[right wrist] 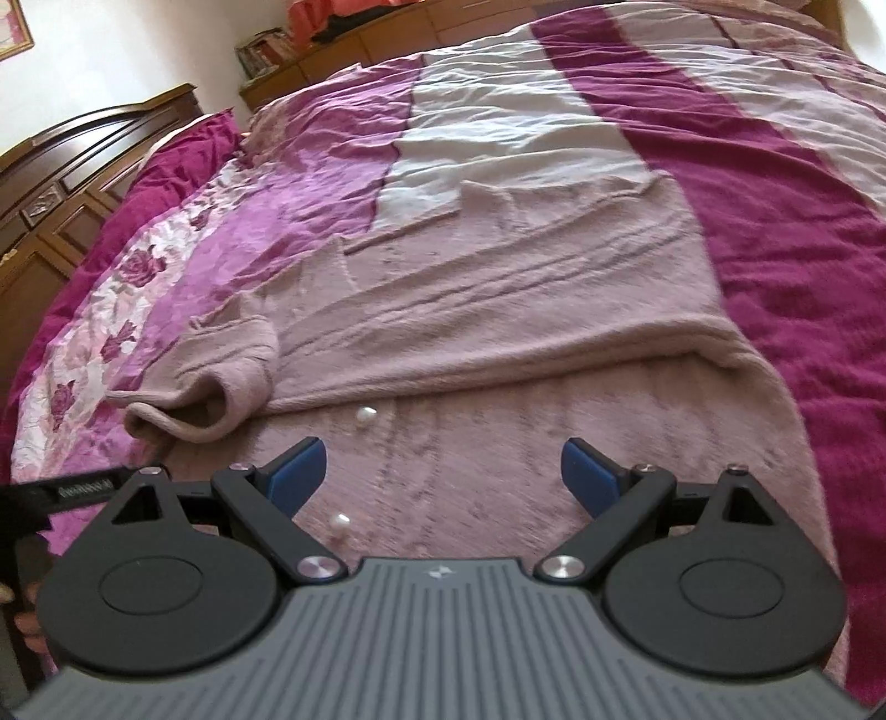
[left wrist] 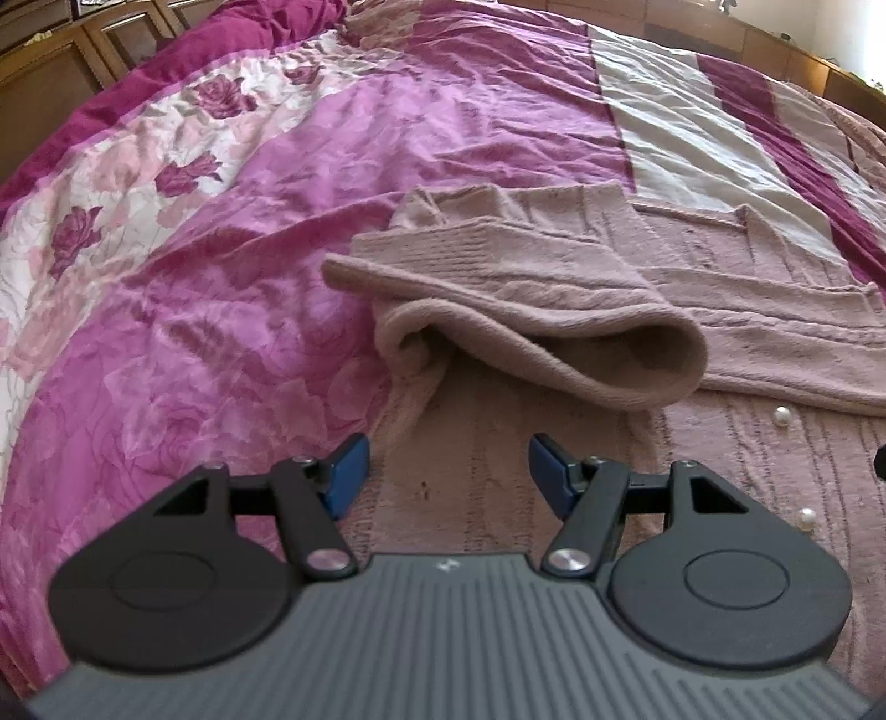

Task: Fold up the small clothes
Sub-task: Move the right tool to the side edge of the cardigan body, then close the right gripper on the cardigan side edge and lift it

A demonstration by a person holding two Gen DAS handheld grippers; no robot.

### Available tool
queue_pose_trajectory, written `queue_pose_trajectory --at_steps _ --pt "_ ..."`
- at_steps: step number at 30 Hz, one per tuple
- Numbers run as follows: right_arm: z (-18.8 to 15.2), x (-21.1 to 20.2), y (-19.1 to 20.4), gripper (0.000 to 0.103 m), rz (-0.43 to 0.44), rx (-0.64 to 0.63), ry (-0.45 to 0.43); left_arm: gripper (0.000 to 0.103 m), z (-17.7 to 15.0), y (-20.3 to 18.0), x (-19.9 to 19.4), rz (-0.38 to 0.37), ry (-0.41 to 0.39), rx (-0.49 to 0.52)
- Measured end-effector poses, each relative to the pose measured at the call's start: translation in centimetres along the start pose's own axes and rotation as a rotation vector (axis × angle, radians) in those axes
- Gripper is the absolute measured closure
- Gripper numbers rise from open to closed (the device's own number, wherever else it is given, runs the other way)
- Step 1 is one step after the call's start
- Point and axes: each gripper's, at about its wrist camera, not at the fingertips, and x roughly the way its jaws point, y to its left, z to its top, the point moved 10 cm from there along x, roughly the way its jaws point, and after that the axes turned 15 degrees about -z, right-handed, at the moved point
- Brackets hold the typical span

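A dusty-pink knitted cardigan (left wrist: 764, 315) with pearl buttons (left wrist: 782, 414) lies spread on the bed; it also shows in the right wrist view (right wrist: 498, 310). One sleeve (left wrist: 531, 310) is folded over its body, its cuff opening facing me. My left gripper (left wrist: 447, 471) is open and empty, just above the cardigan's near part, short of the cuff. My right gripper (right wrist: 443, 471) is open and empty over the cardigan's near hem, with the sleeve cuff (right wrist: 194, 410) to its left and pearl buttons (right wrist: 365, 414) ahead.
The bed carries a pink and magenta floral bedspread (left wrist: 221, 288) with white and dark stripes (right wrist: 775, 221). Wooden cabinets (left wrist: 50, 72) stand beyond the bed on the left, and a headboard (right wrist: 66, 166) and shelves (right wrist: 332, 50) behind.
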Motion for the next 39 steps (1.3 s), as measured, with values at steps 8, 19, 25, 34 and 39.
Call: queue_pose_trajectory --at_steps 8,19,25,34,39 --pt "2.1 1.3 4.5 0.007 0.068 -0.037 0.019 0.038 -0.3 1.3 0.6 0.016 0.002 -0.022" --pt "4.8 4.1 9.6 0.007 0.143 -0.021 0.09 0.038 -0.2 2.9 1.3 0.023 -0.007 -0.058" --pt "5.3 5.3 11.5 0.007 0.17 -0.002 0.134 0.038 -0.3 3.2 1.5 0.018 -0.01 -0.064" --pt "6.0 6.7 12.8 0.007 0.183 0.009 0.177 0.035 -0.5 3.2 1.8 0.027 -0.011 -0.053" --pt "5.6 8.1 14.2 0.007 0.203 0.0 0.236 0.034 -0.6 3.1 1.8 0.025 -0.012 -0.053"
